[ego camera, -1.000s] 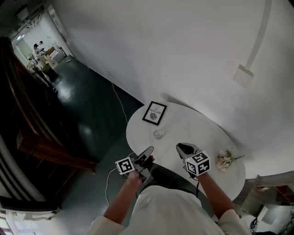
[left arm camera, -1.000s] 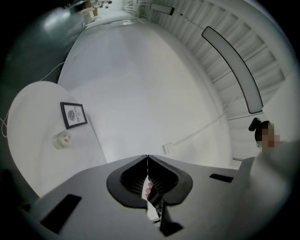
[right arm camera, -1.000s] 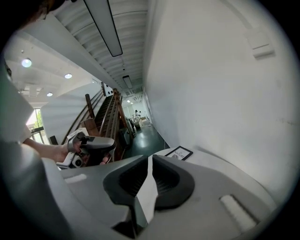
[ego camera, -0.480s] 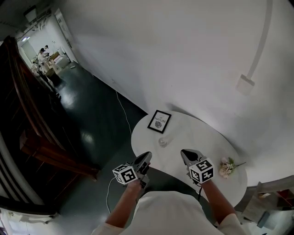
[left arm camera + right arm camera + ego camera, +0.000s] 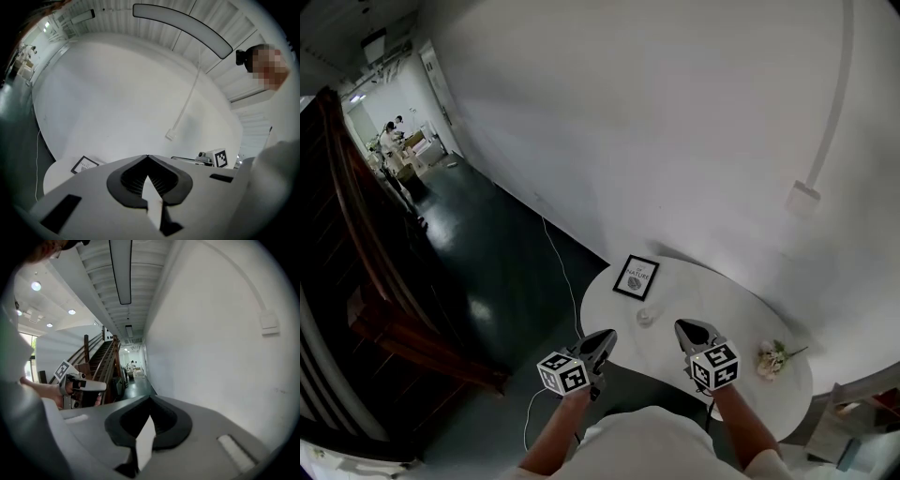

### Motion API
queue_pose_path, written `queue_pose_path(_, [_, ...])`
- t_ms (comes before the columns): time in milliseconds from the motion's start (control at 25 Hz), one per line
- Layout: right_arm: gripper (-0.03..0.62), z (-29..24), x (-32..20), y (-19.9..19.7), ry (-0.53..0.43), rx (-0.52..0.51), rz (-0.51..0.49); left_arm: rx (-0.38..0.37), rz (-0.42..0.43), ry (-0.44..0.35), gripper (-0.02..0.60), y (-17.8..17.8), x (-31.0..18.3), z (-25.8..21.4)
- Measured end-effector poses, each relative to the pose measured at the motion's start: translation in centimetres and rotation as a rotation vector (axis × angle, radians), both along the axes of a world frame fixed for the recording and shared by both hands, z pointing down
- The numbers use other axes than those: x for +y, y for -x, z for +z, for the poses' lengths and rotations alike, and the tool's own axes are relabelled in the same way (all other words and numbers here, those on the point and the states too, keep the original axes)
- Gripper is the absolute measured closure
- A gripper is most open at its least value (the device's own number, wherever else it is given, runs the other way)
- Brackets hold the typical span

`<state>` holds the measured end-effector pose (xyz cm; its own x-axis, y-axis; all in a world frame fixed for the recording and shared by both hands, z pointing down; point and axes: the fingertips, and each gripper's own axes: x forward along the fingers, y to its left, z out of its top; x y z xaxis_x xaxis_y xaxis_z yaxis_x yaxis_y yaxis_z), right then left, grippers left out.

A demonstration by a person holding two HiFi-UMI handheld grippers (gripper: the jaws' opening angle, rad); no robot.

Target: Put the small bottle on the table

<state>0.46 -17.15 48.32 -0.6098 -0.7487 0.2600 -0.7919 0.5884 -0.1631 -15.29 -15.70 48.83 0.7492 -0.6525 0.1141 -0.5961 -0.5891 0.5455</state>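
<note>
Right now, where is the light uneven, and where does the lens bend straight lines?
Head view: the white wall is bright, the staircase at left almost black, and the dark floor shows glare. Left gripper view: strong fisheye bends the long ceiling lamp into an arc, and the corners go black. Right gripper view: the round ceiling light is blown out.

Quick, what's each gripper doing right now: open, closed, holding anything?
Left gripper: closed, jaws together, holding nothing.
Right gripper: closed, jaws together, holding nothing.
</note>
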Motion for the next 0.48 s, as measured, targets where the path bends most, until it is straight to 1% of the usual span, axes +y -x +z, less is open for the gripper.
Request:
queue_pose_path(120, [0.583, -0.8, -0.2, 0.5, -0.032, 0.008, 0.0, -0.032, 0.014, -0.033, 0.575, 0.6, -0.5, -0.6])
queue_pose_path(240, [0.583, -1.2, -0.3, 0.9, -0.048, 0.014, 0.0, -0.033, 0.013, -0.034, 0.575, 1.2, -0.7, -0.6])
queue_pose_path(480, [0.583, -1.6, -0.6, 1.4, -0.049, 0.003, 0.01, -0.043, 0.017, -0.05, 0.575, 1.6, -0.9, -0.9])
